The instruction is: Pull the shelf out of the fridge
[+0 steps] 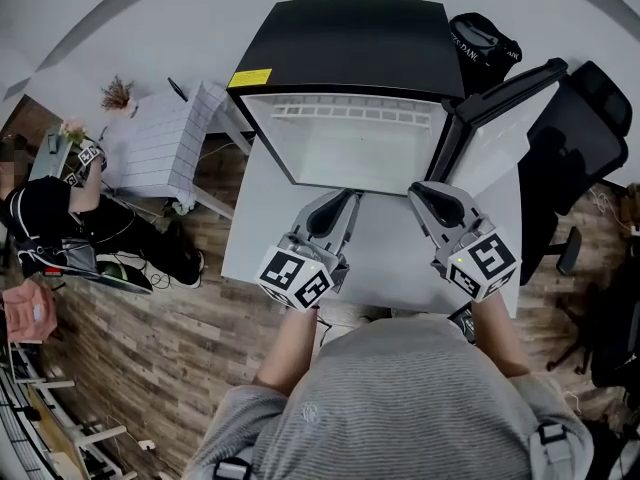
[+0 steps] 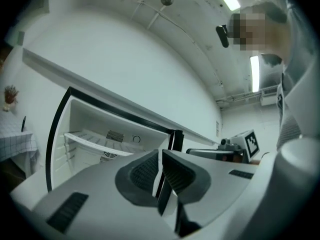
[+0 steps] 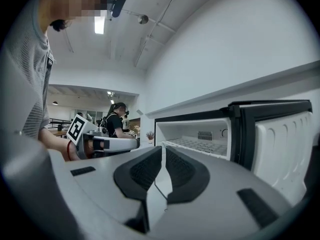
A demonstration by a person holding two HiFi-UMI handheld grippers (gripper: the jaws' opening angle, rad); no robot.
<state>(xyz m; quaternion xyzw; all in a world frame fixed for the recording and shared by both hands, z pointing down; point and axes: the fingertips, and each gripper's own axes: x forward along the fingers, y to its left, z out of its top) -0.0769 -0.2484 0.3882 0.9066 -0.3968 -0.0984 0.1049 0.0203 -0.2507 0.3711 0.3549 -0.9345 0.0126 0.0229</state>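
A small black fridge [image 1: 350, 48] stands on a white table [image 1: 255, 233] with its door [image 1: 500, 108] swung open to the right. Its white wire shelf [image 1: 345, 114] sits inside, high in the compartment; it also shows as the shelf [image 2: 100, 143] in the left gripper view and the shelf [image 3: 195, 145] in the right gripper view. My left gripper [image 1: 348, 196] hovers over the table just in front of the opening, shut and holding nothing [image 2: 160, 154]. My right gripper [image 1: 418, 190] is beside it near the door hinge, also shut and holding nothing [image 3: 163, 151].
A black office chair [image 1: 580, 138] stands right of the table and a black bag [image 1: 485, 43] lies behind the fridge. At the left a person in black [image 1: 50, 218] sits near a small table with a checked cloth [image 1: 160, 148].
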